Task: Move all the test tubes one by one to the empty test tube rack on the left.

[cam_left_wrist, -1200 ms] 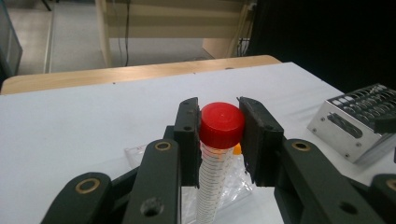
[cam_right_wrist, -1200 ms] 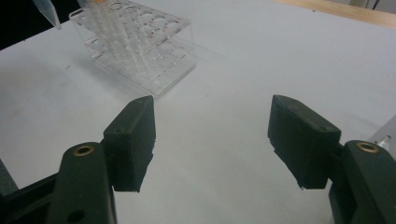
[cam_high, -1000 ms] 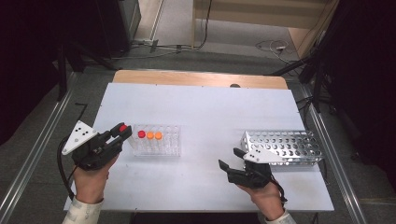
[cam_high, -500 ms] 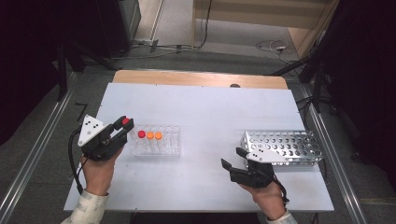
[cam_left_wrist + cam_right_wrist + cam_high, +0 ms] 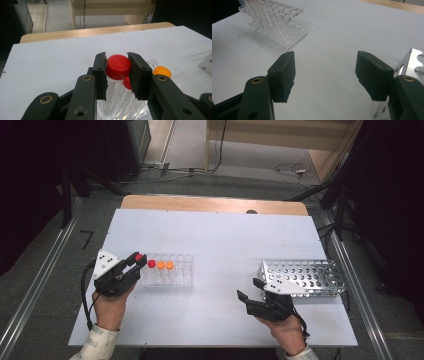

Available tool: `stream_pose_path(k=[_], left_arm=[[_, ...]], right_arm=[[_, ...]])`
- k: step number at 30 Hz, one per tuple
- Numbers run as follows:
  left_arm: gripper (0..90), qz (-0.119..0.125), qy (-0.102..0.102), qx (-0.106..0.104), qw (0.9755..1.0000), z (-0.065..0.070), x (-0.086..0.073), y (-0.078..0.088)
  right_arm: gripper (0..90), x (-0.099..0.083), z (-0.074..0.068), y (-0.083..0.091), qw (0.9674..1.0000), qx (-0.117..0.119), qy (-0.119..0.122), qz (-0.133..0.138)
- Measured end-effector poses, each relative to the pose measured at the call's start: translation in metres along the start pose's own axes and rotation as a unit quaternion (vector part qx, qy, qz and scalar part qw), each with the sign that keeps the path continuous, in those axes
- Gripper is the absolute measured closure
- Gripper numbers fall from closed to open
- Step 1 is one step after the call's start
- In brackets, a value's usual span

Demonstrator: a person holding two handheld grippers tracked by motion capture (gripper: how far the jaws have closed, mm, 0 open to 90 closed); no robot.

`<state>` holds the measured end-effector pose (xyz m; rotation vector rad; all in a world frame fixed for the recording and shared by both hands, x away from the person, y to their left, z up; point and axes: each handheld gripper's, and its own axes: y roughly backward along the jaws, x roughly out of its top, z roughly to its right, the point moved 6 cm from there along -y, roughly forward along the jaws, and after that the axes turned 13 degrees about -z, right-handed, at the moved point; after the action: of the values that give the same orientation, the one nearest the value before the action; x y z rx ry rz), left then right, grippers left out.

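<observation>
My left gripper [image 5: 135,263] is shut on a red-capped clear tube [image 5: 138,257], with the pads pressing on the cap [image 5: 118,65]. It holds the tube nearly upright at the left end of the clear plastic rack [image 5: 181,275]. The tube's lower end reaches down to the rack [image 5: 125,111]; whether it sits in a hole I cannot tell. Another red-capped tube [image 5: 151,264] and two orange-capped tubes [image 5: 165,265] stand in that rack. My right gripper [image 5: 248,288] is open and holds nothing [image 5: 325,72], low over the white table beside the metal rack [image 5: 305,276].
The perforated metal rack [image 5: 412,62] lies at the right of the white table [image 5: 220,240], its holes holding nothing. A wooden strip [image 5: 210,205] runs along the table's far edge. Cables and dark equipment lie on the floor beyond.
My left gripper has carried the red-capped tube a little to the right, toward the clear rack, and has sunk slightly. The right gripper has stayed where it was.
</observation>
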<state>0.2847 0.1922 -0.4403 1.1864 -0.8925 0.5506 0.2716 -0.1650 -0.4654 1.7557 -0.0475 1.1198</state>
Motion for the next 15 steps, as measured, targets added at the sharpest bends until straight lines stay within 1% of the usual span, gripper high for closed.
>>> stream_pose_path(k=[3,5,11,15], left_arm=[[68.3,-0.002,0.007,-0.006,1.0,-0.0015,-0.0021,-0.0005],[66.1,-0.001,0.012,-0.009,0.9999,-0.0016,-0.0021,-0.0006],[63.6,0.002,0.015,-0.015,0.9998,-0.0002,-0.0016,0.0013],[58.0,0.004,0.021,-0.022,0.9995,0.0005,-0.0019,0.0035]], right_arm=[[30.6,-0.0004,-0.0001,-0.0008,1.0,0.0,0.001,-0.001],[30.6,-0.0006,-0.0005,-0.0009,1.0,0.0,0.0,-0.002],[30.6,-0.0004,-0.0003,-0.0004,1.0,-0.002,-0.001,0.0],[30.5,-0.0005,0.0022,-0.0001,1.0,-0.003,-0.002,0.001]])
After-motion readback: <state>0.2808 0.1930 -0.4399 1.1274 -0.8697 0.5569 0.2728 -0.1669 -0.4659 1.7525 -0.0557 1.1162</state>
